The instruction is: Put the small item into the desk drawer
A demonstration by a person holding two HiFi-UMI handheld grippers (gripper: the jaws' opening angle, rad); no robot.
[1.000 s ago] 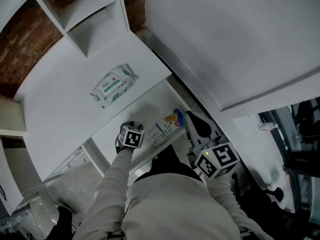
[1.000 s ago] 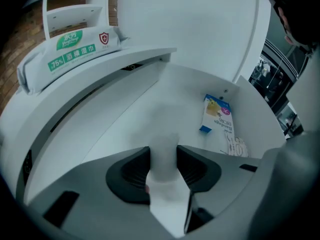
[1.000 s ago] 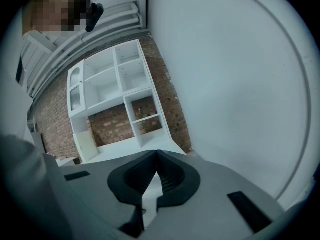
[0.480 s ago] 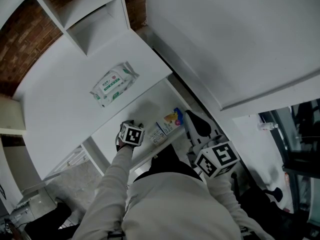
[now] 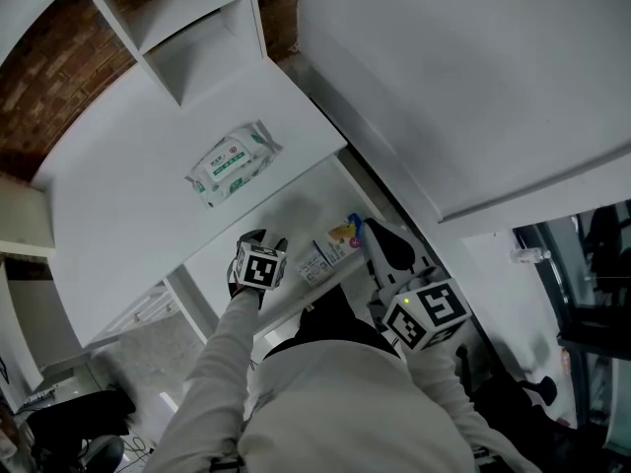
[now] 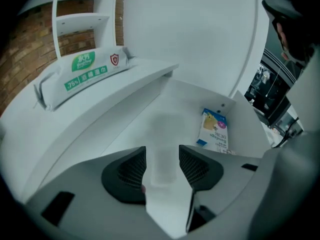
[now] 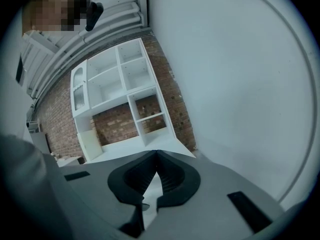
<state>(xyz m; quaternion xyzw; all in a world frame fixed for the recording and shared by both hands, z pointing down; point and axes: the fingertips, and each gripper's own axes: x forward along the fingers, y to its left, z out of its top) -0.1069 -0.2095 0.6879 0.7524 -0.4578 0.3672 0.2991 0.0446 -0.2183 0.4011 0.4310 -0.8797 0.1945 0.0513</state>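
The small item, a blue and white bandage box (image 5: 333, 244) (image 6: 214, 129), lies flat at the right end of the open white desk drawer (image 5: 286, 215) (image 6: 170, 101). My left gripper (image 5: 262, 240) (image 6: 162, 158) hangs over the drawer's middle, left of the box and apart from it. Its jaws are opening; only the bare drawer floor shows between them. My right gripper (image 5: 386, 244) (image 7: 156, 156) is shut on nothing, held just right of the drawer's end and pointing up at the white wall and shelves.
A pack of wet wipes (image 5: 234, 163) (image 6: 82, 74) lies on the white desk top (image 5: 148, 195) above the drawer. White shelf cubbies (image 5: 187, 28) (image 7: 120, 94) stand against a brick wall. A white wall panel (image 5: 473, 77) rises at the right.
The left gripper's fingers stand a little wider apart than before, over the same spot. The box stays in the drawer throughout. The right gripper has not moved.
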